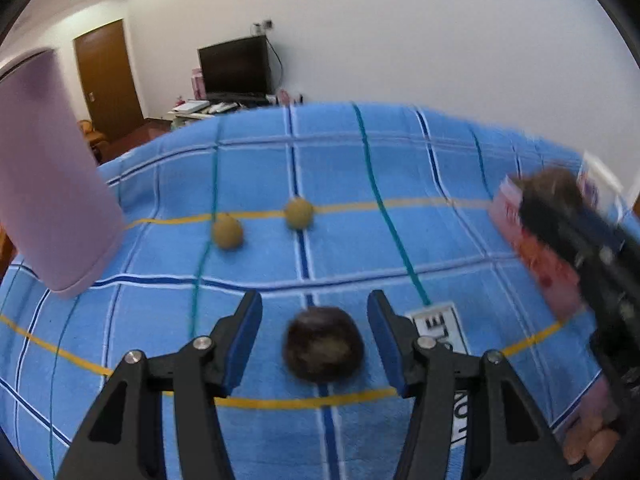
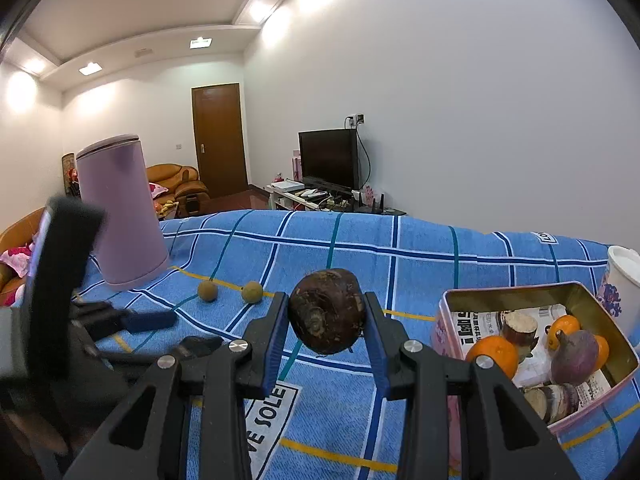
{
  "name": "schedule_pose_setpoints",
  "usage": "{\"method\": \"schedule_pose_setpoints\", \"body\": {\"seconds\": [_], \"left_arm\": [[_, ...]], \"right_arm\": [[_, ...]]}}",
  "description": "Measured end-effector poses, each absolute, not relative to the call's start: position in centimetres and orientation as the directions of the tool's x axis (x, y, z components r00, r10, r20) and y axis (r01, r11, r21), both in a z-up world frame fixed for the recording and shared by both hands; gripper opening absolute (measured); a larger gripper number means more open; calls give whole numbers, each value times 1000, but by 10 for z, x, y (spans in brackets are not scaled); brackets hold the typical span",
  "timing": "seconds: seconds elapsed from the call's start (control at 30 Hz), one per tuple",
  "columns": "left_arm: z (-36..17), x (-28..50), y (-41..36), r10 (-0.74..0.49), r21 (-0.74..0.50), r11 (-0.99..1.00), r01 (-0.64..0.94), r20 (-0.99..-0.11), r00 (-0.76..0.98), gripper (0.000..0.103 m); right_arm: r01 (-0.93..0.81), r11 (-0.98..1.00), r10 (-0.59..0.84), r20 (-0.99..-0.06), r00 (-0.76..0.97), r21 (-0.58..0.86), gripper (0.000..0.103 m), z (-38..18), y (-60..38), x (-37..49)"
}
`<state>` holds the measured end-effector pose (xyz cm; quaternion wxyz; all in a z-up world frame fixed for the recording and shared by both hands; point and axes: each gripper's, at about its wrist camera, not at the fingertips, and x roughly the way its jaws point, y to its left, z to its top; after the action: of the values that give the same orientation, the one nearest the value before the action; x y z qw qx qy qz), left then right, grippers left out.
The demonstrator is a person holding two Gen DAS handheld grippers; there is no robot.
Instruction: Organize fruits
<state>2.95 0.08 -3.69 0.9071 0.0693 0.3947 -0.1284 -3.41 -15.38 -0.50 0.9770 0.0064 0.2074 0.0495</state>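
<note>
left gripper [image 1: 315,322]: pointed steeply down at the blue checked cloth [image 1: 440,240]; its fingers stood apart, released, with a dark round taro [image 1: 323,345] lying on the cloth between them, clear gaps on both sides.
right gripper [image 2: 326,322]: angled slightly down over the surface; its blue-padded fingers were clenched on a second dark taro [image 2: 326,312], pads pressing both flanks, the root lifted off the cloth.
left view only: the loose taro under the left gripper; a white printed label [image 1: 438,326] just right of it; the right gripper, blurred, at the right edge in front of a pink tin [image 1: 532,256].
right view only: the inside of the pink tin [image 2: 618,332], open, lined with printed paper and holding oranges [image 2: 494,354], a purple sweet potato [image 2: 574,354] and cut root pieces [image 2: 519,326]; a white paper cup [image 2: 620,284] just behind the tin; the left gripper's body, blurred, at the left edge.
both views: two small tan round fruits [image 1: 227,232] [image 2: 207,291] near each other on a yellow stripe, well apart from the tin; a tall lilac canister [image 1: 48,184] [image 2: 120,212] upright beyond them to the left.
background: a dark television [image 2: 328,158] and a brown door [image 2: 218,136] against white walls.
</note>
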Motion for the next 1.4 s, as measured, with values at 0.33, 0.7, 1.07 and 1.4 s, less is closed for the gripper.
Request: {"method": "schedule_pose_setpoints", "body": {"seconds": [0.33,0.7,1.07,1.4], "left_arm": [[-50,30,-5,-162,16,962,272,-768,620,45],[-15,4,-4,-49,120,984,128,-515,856,44],[-15,1,3,-23,95,992,82,-506,863,44],[-15,3,5,-18,84,994,70,-509,860,44]], "right_arm": [[-93,995,97,-407,908,29,39,-5,-152,-34],[-100,995,99,-380,920,18,39,-3,-149,-39],[-92,996,79,-364,928,-19,39,-2,-143,-48],[-89,996,76,-367,927,-18,39,-1,-144,-52]]}}
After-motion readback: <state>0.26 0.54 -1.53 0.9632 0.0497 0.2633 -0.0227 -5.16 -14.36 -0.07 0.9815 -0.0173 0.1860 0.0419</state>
